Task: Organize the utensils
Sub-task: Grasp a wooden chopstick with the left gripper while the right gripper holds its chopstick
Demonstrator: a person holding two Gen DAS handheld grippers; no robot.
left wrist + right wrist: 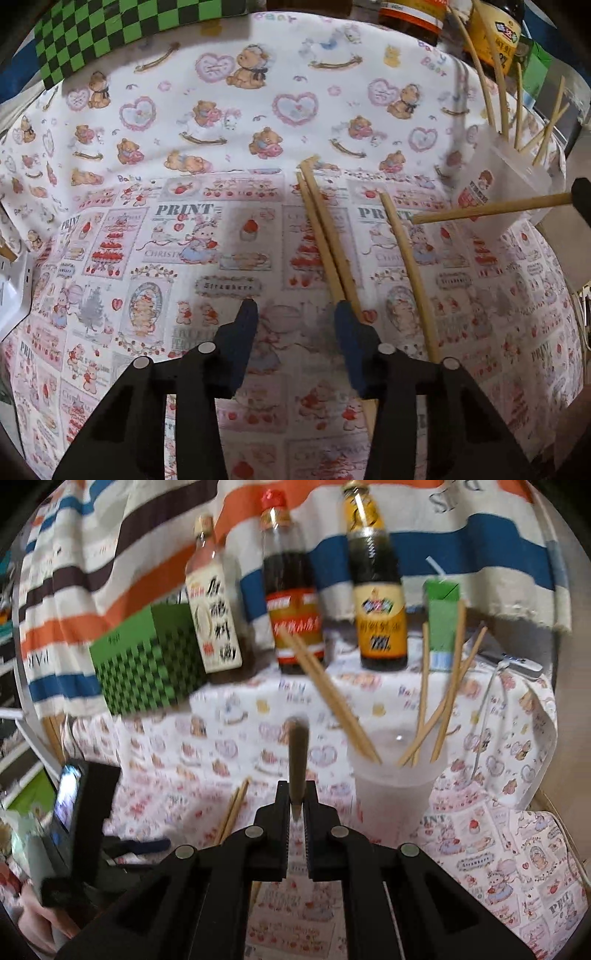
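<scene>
Chopsticks are the items being sorted, and they occupy three places.

1. Loose chopsticks on the tablecloth [258, 122]. In the left wrist view, a crossed pair [325, 236] lies right of centre and a single chopstick [410, 273] lies just to its right. Both await collection.

2. Sorted chopsticks [439, 709]. In the right wrist view these stand tilted in a translucent cup [395, 786] at centre right, leaning on its rim. The cup serves as the holder, which is why it stands near the loose group.

3. Carried chopstick [297, 760]. The right gripper [295, 794] has its jaws pressed together on the chopstick near one end, so that the long free end projects forward, probably for feeding into the cup. In the left wrist view the same stick appears at the right edge, raised above the cloth beside the cup.

The left gripper [291, 314] is partly spread and pinches nothing. Its right fingertip [347, 314] sits at the crossed pair; contact cannot be confirmed. This position suggests that the pair is the next pickup.

Sauce bottles [291, 590] and a green checkered box [147, 661] stand at the rear of the table, well clear of the working area.
</scene>
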